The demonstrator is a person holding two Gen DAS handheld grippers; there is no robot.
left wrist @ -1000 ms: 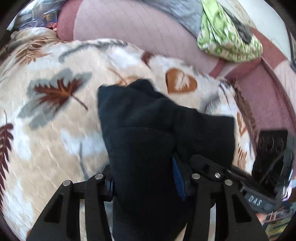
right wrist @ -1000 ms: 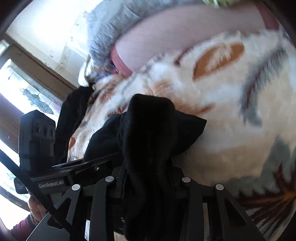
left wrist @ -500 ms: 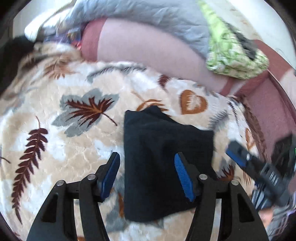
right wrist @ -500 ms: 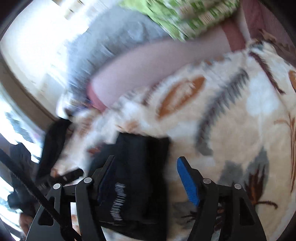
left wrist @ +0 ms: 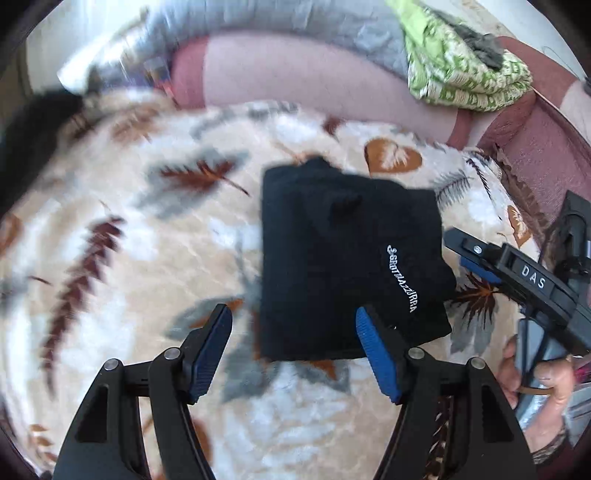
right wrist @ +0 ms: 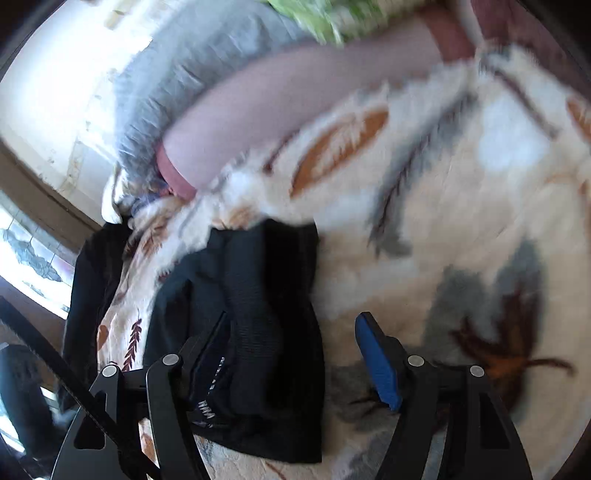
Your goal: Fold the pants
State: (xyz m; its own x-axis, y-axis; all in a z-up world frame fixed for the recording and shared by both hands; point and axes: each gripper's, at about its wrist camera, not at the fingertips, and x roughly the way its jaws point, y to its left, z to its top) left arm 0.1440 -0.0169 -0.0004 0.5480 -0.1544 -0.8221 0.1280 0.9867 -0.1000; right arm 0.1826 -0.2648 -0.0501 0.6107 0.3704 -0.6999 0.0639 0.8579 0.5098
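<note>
The black pants lie folded in a compact rectangle on the leaf-patterned blanket, with white lettering on their right side. My left gripper hovers above the pants' near edge, its jaws opening, and the blue pads do not touch the cloth. My right gripper shows at the pants' right edge. In the right wrist view the pants lie under the left finger of my right gripper, which stands open with its pads off the cloth.
A pink bolster runs along the back, with a grey blanket and a green patterned cloth on it. A dark garment lies at the blanket's edge. A hand holds the right gripper's grip.
Both grippers were shut on the pants a second ago. They have let go, opened and drawn back, and the pants now lie folded on the blanket.
</note>
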